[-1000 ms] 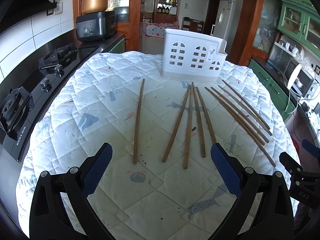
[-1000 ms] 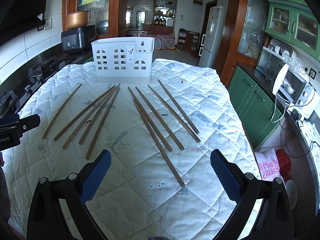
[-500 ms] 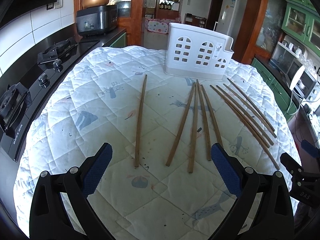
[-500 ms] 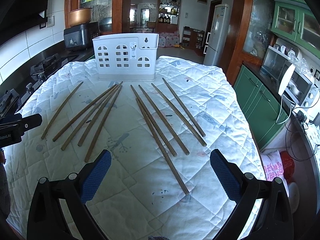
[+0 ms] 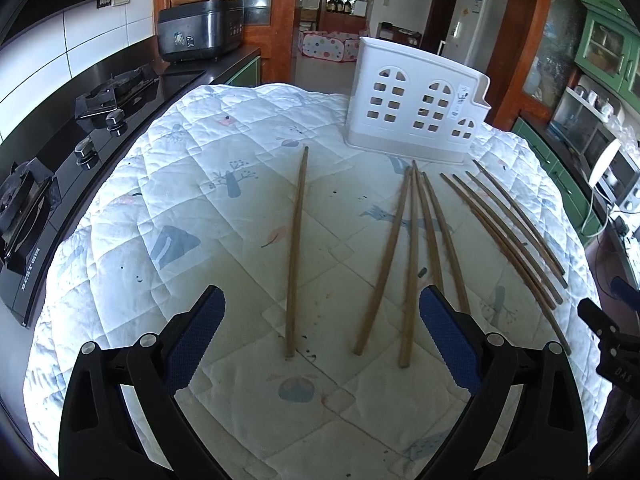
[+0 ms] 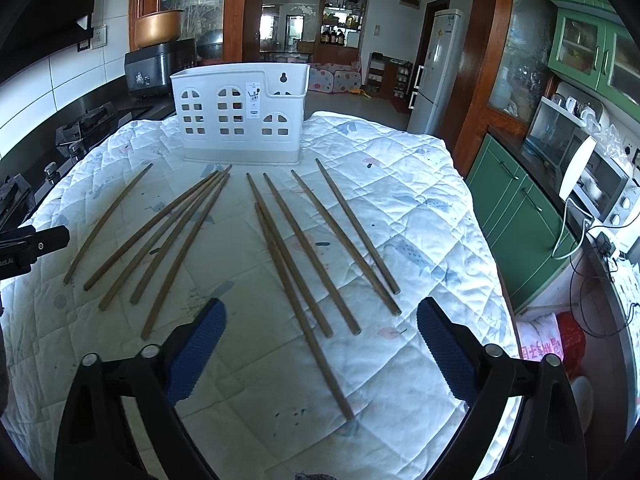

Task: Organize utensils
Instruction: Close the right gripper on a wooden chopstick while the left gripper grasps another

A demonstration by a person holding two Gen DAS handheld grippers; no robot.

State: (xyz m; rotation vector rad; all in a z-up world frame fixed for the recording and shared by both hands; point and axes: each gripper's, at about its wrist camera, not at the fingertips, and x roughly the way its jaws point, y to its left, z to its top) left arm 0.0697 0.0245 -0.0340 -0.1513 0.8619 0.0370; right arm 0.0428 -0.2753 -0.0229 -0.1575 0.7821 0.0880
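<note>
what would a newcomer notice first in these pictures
The eye goes first to the wooden chopsticks fanned out loose across the white quilted cloth covering the table. Behind their far tips stands a white slotted utensil holder, upright. In the foreground, the right tool has blue pads; its jaws are closing with nothing between them.

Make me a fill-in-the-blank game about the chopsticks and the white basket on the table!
1. The chopsticks lie flat on a quilted ____.
2. The utensil basket is coloured ____.
3. No chopstick is in the basket yet; all ____ lie on the table.
4. The pads of the right hand-held gripper are coloured ____.

Missing words: cloth; white; ten; blue
</note>
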